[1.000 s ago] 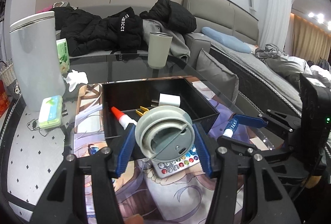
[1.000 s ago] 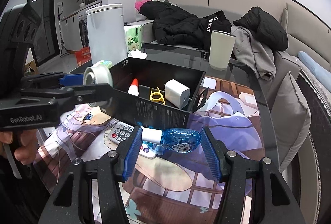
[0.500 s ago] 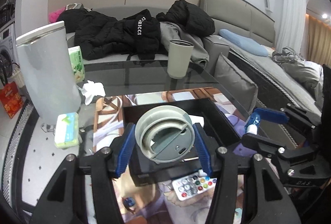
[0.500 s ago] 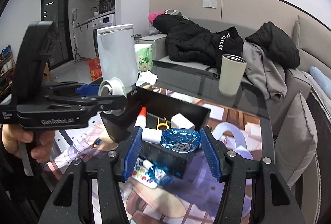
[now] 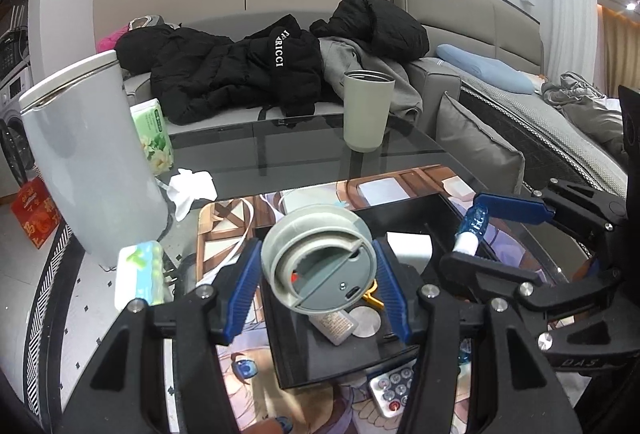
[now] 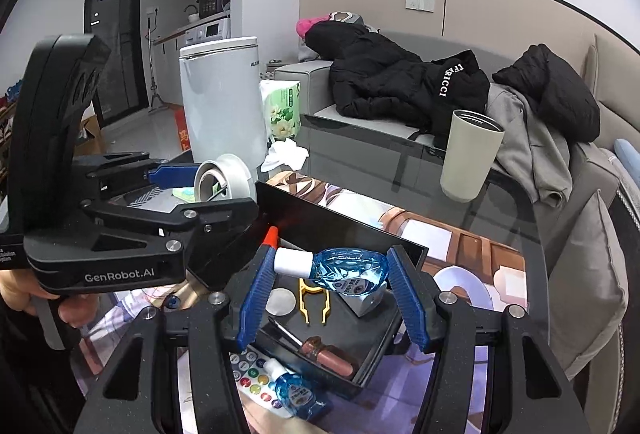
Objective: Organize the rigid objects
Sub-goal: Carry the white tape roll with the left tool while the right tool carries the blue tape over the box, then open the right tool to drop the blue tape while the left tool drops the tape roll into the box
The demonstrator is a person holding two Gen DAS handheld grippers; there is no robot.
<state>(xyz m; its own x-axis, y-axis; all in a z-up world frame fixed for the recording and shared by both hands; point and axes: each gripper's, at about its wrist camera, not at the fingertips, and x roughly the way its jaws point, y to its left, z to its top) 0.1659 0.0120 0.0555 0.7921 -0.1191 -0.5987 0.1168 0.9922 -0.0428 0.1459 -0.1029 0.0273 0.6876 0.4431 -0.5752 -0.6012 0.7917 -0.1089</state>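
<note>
My left gripper (image 5: 316, 292) is shut on a grey round cup lid (image 5: 320, 262) and holds it above the black tray (image 5: 320, 358); it also shows in the right wrist view (image 6: 220, 182). My right gripper (image 6: 332, 298) is shut on a blue clear bottle with a white cap (image 6: 344, 268), held above the same tray (image 6: 344, 224). In the tray lie a yellow clip (image 6: 314, 300), a white charger (image 5: 410, 254), a pink tube (image 6: 326, 354) and a glue bottle with a red tip (image 6: 272, 236).
A remote (image 6: 260, 380) and a second blue bottle (image 6: 298, 394) lie in front of the tray. A beige cup (image 5: 368, 109) stands at the back of the glass table. A white bin (image 5: 92, 161), tissue pack (image 5: 154, 131) and crumpled tissue (image 5: 192, 185) are at the left.
Both grippers have risen and moved forward over the tray, carrying the lid and the blue bottle. The tray's inside now shows below them.
</note>
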